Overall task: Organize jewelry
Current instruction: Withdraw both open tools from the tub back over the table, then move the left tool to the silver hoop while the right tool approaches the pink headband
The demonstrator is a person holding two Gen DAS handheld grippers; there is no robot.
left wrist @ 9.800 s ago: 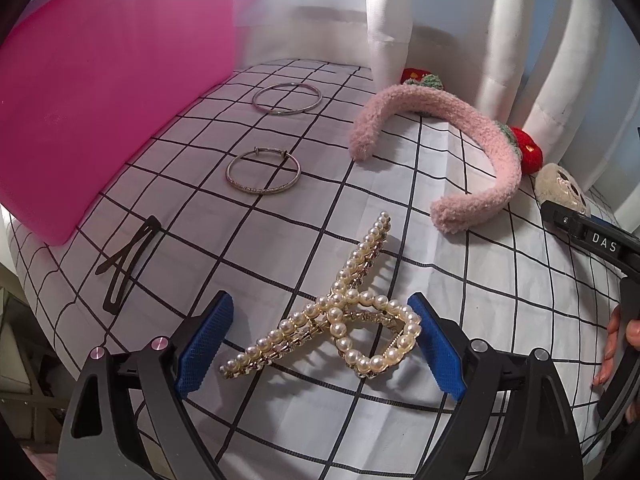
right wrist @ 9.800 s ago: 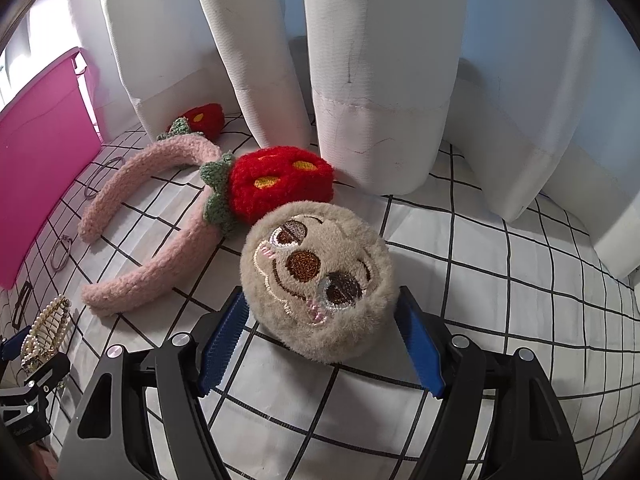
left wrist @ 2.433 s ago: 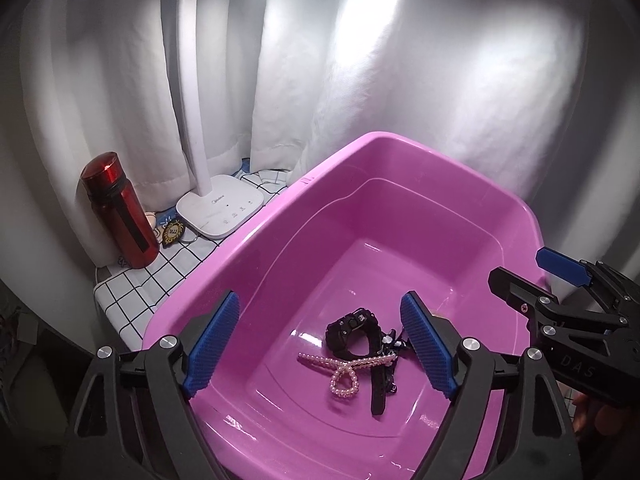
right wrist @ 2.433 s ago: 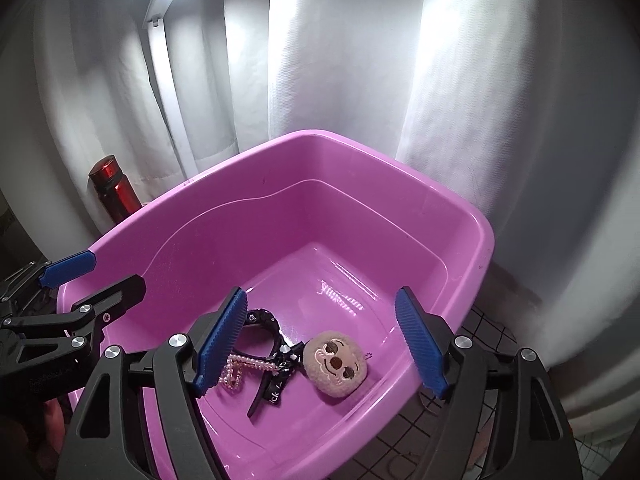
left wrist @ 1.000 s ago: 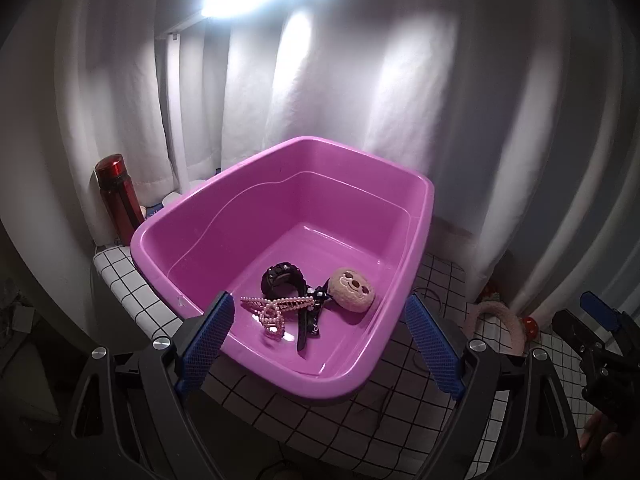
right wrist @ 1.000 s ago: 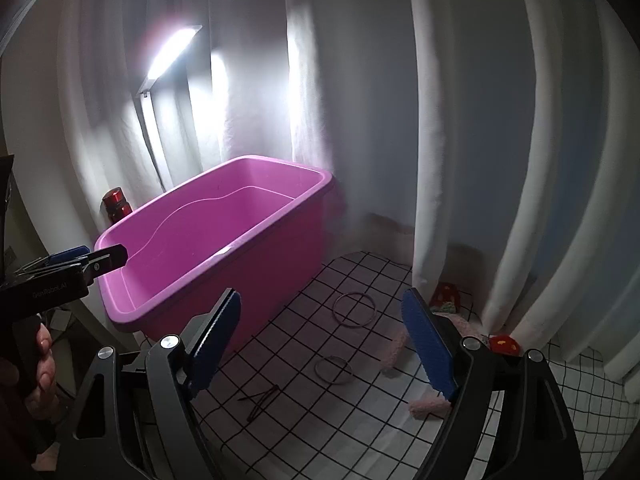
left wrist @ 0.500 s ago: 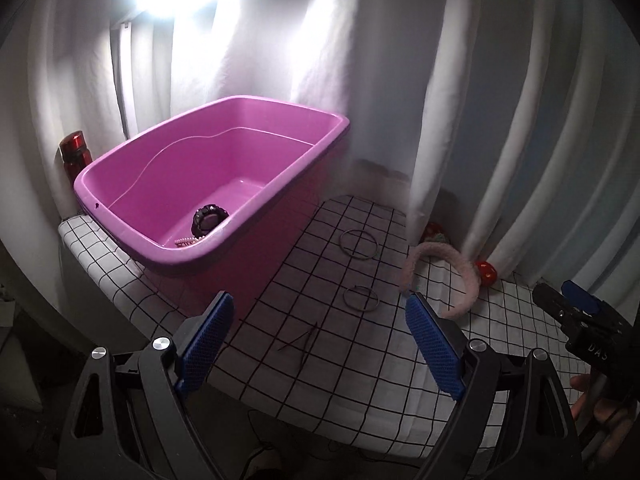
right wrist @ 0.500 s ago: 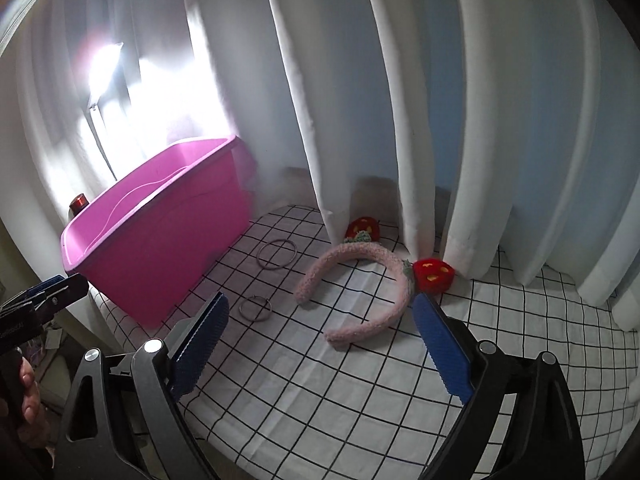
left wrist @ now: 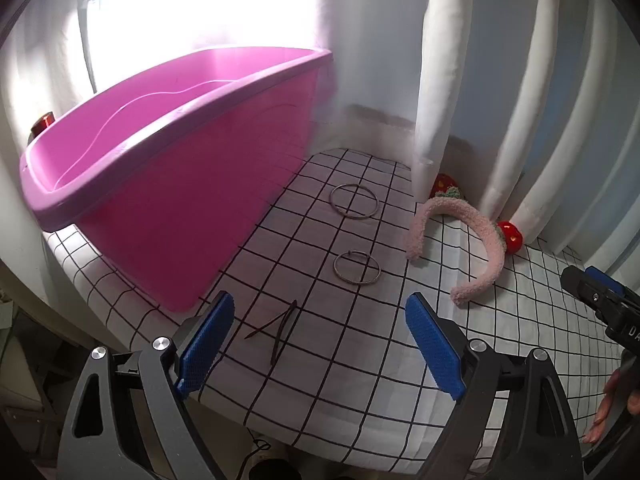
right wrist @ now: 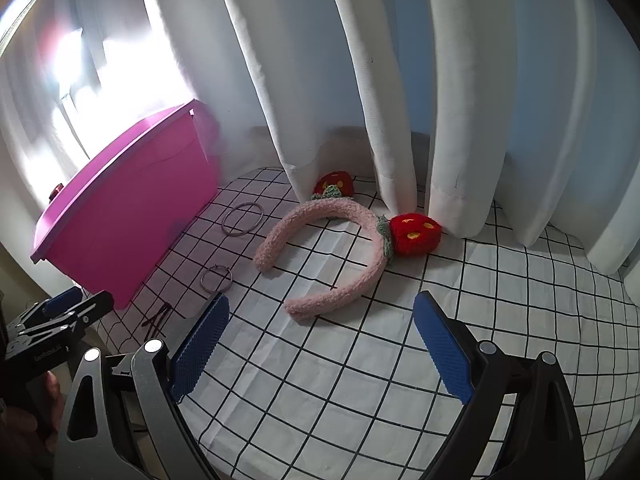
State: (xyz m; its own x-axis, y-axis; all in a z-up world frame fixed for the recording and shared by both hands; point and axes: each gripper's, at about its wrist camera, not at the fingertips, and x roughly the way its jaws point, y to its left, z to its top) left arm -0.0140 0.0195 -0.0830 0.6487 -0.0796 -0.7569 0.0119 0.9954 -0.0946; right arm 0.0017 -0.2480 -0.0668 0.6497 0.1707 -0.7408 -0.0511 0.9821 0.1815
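Two grippers hover over the checked cloth (left wrist: 400, 360), both with nothing between their blue pads. The left gripper (left wrist: 320, 344) stands wide apart above the cloth's near edge; the right gripper (right wrist: 320, 344) is spread just as wide, also empty. Taking the pink bin (left wrist: 192, 184) as landmark: a black hairpin (left wrist: 280, 328) lies on the cloth just off the bin's near corner, a small ring (left wrist: 357, 267) lies beyond the pin, near the bin's side wall, and a larger ring (left wrist: 354, 201) lies further along the same wall. A pink headband (right wrist: 332, 256) with red strawberry ends lies well apart from the bin, against the white curtain (right wrist: 360, 80).
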